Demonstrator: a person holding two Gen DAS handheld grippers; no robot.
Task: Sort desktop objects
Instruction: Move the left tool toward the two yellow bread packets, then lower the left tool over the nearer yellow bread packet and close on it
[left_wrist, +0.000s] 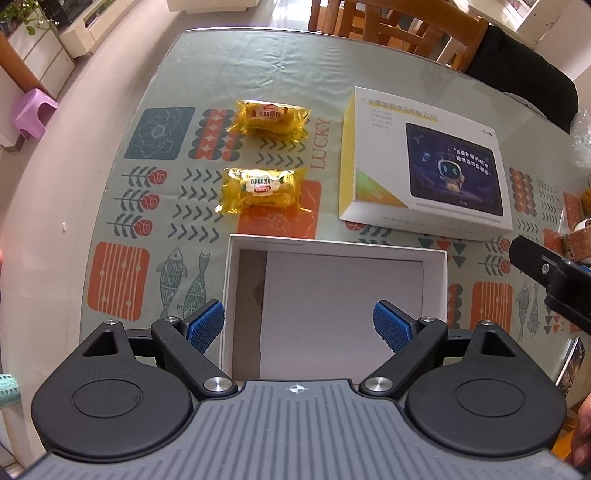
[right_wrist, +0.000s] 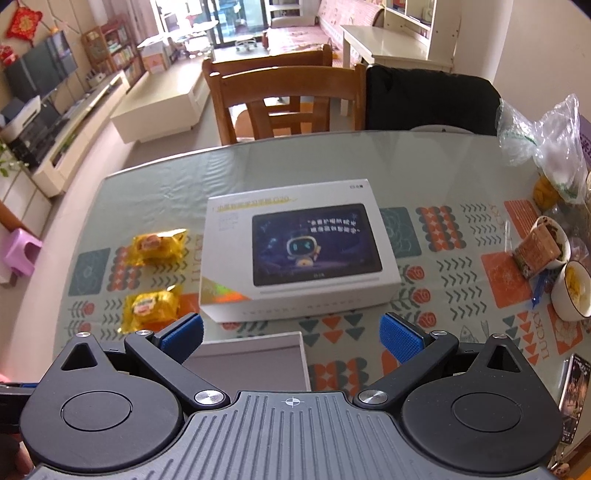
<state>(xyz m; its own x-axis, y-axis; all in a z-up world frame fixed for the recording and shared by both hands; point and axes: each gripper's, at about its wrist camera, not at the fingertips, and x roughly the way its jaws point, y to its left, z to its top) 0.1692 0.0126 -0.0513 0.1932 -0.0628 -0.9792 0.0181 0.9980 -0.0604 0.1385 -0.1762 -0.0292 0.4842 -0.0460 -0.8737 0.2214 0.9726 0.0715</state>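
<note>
Left hand-held gripper (left_wrist: 298, 325) nearest, blue pads (left_wrist: 207, 325) spread wide apart, gripping nothing, hovering over open white box (left_wrist: 236, 280). Box base right under the spread fingers, white sheet lining its floor (a dark strip showing along the left side). Right hand-held gripper (right_wrist: 291, 338) likewise parted and unloaded, poised above bare worktop (right_wrist: 461, 166) with the box's corner beneath its left finger; also seen as a black shape at the right edge of the left view.

Just beyond the box, near yellow snack packet (left_wrist: 260, 190) flat on the patterned cloth, lying partly on an orange square. Farther on, far yellow snack packet (left_wrist: 267, 119), apart from the first, same orientation. To their right, closed tablet box (left_wrist: 424, 158) lying flat, printed screen facing up.

Off at the right edge, two bowls (right_wrist: 574, 291) and a clear plastic bag (right_wrist: 546, 147). Past the worktop, wooden chairs (right_wrist: 284, 96) pushed in.
</note>
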